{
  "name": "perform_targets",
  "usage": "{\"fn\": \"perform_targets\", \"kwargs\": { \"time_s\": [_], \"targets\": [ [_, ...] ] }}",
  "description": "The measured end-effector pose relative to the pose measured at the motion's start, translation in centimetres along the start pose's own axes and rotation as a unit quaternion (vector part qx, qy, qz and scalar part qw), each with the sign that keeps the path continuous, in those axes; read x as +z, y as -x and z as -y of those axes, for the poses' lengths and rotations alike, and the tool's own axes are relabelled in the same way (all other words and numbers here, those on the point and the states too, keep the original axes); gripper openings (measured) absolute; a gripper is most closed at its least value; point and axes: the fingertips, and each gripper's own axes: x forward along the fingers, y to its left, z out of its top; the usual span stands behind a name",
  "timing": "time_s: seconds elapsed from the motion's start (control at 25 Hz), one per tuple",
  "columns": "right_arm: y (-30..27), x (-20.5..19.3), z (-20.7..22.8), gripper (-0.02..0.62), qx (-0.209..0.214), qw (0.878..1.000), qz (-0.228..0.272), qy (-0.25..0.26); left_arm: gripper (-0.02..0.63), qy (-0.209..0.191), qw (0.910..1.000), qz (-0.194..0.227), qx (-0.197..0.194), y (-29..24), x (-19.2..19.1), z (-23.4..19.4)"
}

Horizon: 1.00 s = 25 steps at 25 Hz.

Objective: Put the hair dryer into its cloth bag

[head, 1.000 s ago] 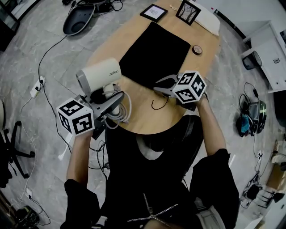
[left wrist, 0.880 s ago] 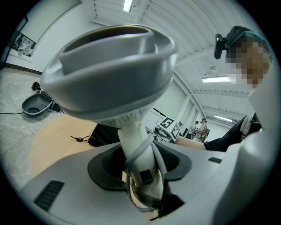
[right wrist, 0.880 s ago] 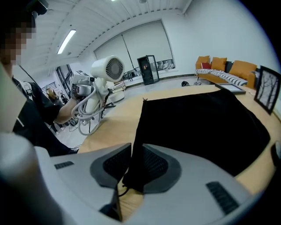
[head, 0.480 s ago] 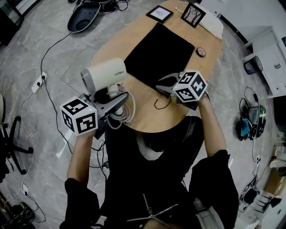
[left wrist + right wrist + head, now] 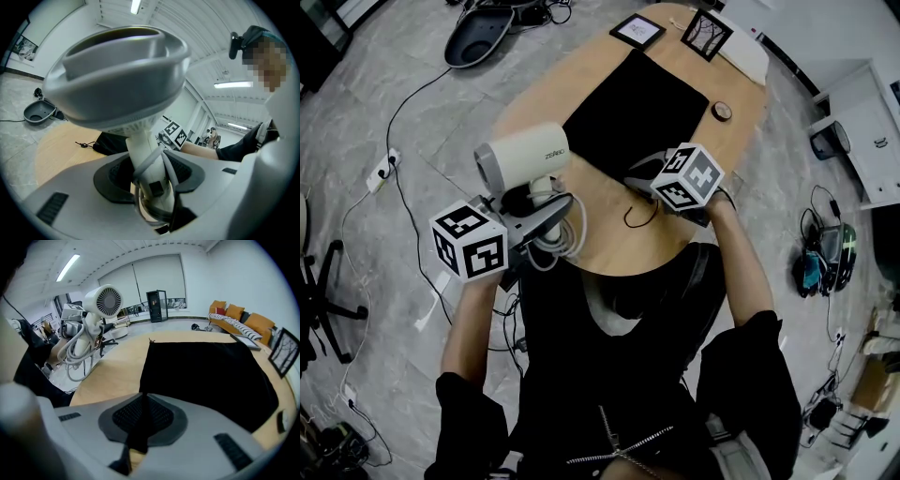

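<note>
The white hair dryer (image 5: 520,155) hangs in the air off the table's left edge. My left gripper (image 5: 546,208) is shut on its handle (image 5: 149,173), where the grey cord is wound in loops. The black cloth bag (image 5: 637,103) lies flat on the wooden table (image 5: 609,248). At the bag's near edge my right gripper (image 5: 639,178) points steeply down; its jaws are closing, with a thin fold of the black cloth (image 5: 140,416) pinched between the pads. The bag's drawstring (image 5: 633,220) trails on the wood beside it. In the right gripper view the dryer (image 5: 101,303) shows at the upper left.
Two framed pictures (image 5: 637,30) (image 5: 705,33) and a white pad (image 5: 750,52) lie at the table's far end, with a small round object (image 5: 723,112) right of the bag. Cables and a chair base (image 5: 478,37) are on the floor at the left.
The right gripper has tipped and rolled a little over the bag's near edge. The left gripper holds the dryer in the same place.
</note>
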Motion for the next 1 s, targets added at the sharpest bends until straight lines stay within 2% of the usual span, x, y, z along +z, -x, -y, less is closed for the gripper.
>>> {"fn": "perform_targets", "kwargs": {
  "time_s": [0.12,0.4,0.56,0.64,0.76,0.84,1.0],
  "targets": [
    [0.4,0.3,0.2,0.031,0.002,1.000,0.014,-0.014,0.196,0.000,1.0000,-0.002,-0.001,-0.1,-0.1,0.1],
    [2.8,2.7,1.0,0.029,-0.026,0.997,0.069,-0.015,0.196,-0.008,0.9998,-0.017,-0.005,-0.3,0.2,-0.1],
    [4.3,4.1,1.8,0.029,-0.046,0.993,0.108,-0.022,0.196,-0.040,0.9981,-0.047,-0.006,-0.3,0.3,-0.3],
    [5.0,4.9,1.9,0.029,-0.051,0.990,0.130,-0.027,0.196,-0.040,0.9964,-0.071,-0.023,-0.2,0.2,-0.1],
    [5.9,6.1,2.1,0.029,-0.060,0.985,0.157,-0.027,0.195,0.038,0.9888,-0.101,-0.103,-0.4,-0.2,1.0],
    [6.3,6.9,2.2,0.029,-0.070,0.982,0.174,-0.025,0.195,0.082,0.9776,-0.130,-0.144,-0.7,-1.3,1.6],
    [6.7,8.1,2.1,0.029,-0.079,0.978,0.192,-0.017,0.195,0.143,0.9524,-0.192,-0.188,-1.8,-4.2,2.3]
  ]
}}
